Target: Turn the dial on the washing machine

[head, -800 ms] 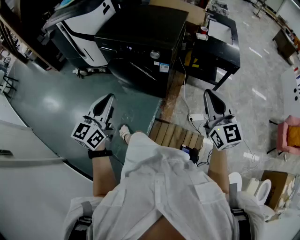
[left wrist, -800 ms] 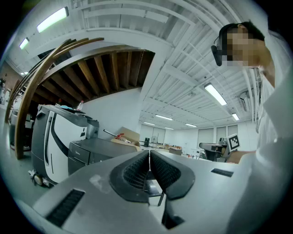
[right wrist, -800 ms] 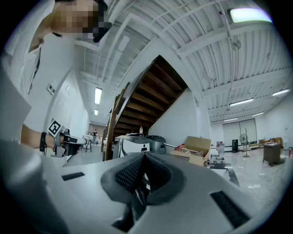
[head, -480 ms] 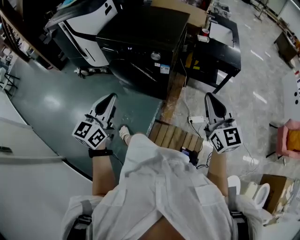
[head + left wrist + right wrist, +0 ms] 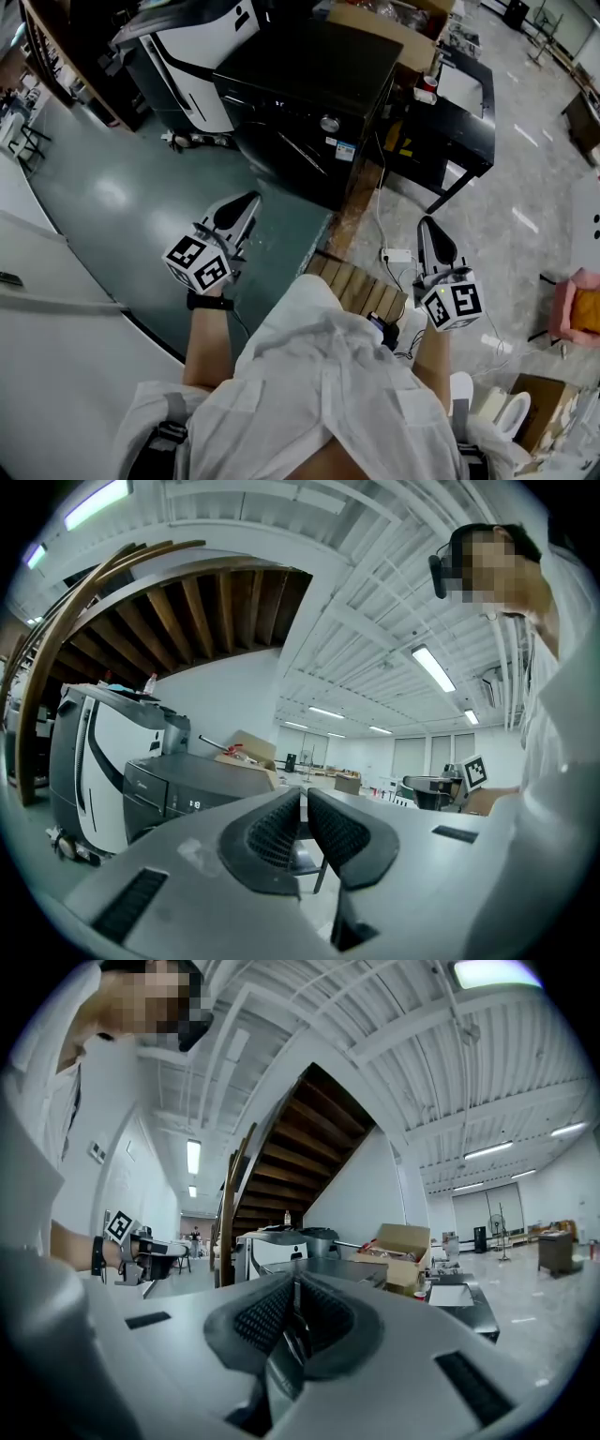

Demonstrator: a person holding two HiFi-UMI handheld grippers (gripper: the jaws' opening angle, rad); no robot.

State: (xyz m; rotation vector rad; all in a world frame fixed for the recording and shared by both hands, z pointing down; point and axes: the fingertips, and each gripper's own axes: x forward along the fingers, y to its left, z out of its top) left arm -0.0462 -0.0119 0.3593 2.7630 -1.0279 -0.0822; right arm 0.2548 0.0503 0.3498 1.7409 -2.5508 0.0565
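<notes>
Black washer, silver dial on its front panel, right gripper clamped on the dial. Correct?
Not quite. The right gripper is not on the dial: the head view shows it over the floor, well short of the washing machine, jaws together on nothing. Black washer and silver front-panel dial are right.

The dark green floor [image 5: 112, 197] at the left and the pale tiled floor [image 5: 525, 187] at the right are being occupied by a black washing machine [image 5: 309, 94] at upper centre, a black table [image 5: 459, 103] right of it, and a slatted wooden board [image 5: 361, 286] and white power strip [image 5: 397, 255] at centre.
</notes>
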